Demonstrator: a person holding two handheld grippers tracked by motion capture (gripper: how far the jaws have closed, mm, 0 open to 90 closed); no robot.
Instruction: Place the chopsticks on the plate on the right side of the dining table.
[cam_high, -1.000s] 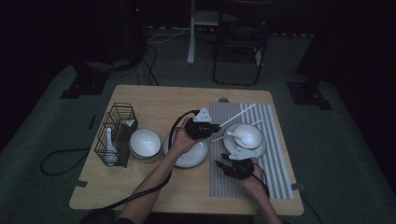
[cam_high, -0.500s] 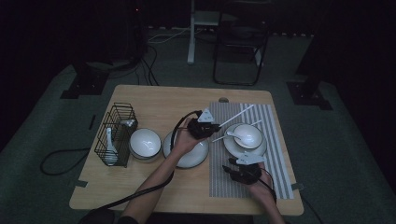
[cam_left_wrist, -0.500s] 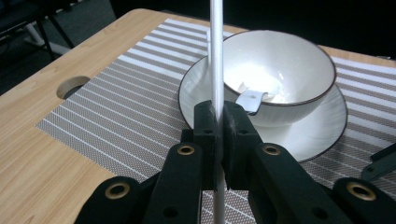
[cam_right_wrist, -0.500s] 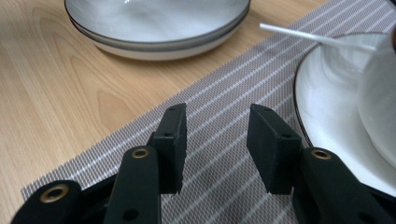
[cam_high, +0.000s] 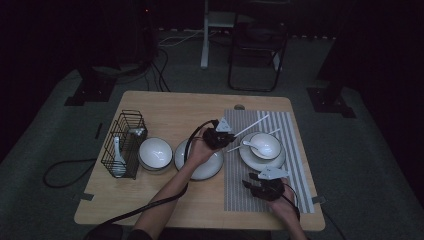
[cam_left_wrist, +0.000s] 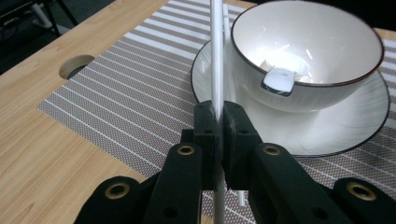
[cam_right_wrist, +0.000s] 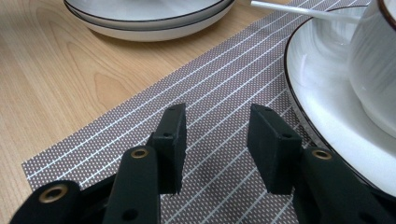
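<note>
My left gripper is over the left edge of the striped placemat, shut on a thin white chopstick that slants up toward the far right. In the left gripper view the chopstick stands clamped between the pads, beside a white bowl holding a spoon on a plate. My right gripper hovers low over the placemat near the front edge. Its jaws are open with nothing between them, and the plate's rim lies just to its right.
An empty white plate and a second white bowl sit left of the placemat. A black wire basket with a spoon in it stands at the far left. A round hole is cut in the wooden tabletop.
My right gripper has drifted to the right and a little toward the near edge of the table. The left gripper has kept its grip on the chopstick and hardly shifted.
</note>
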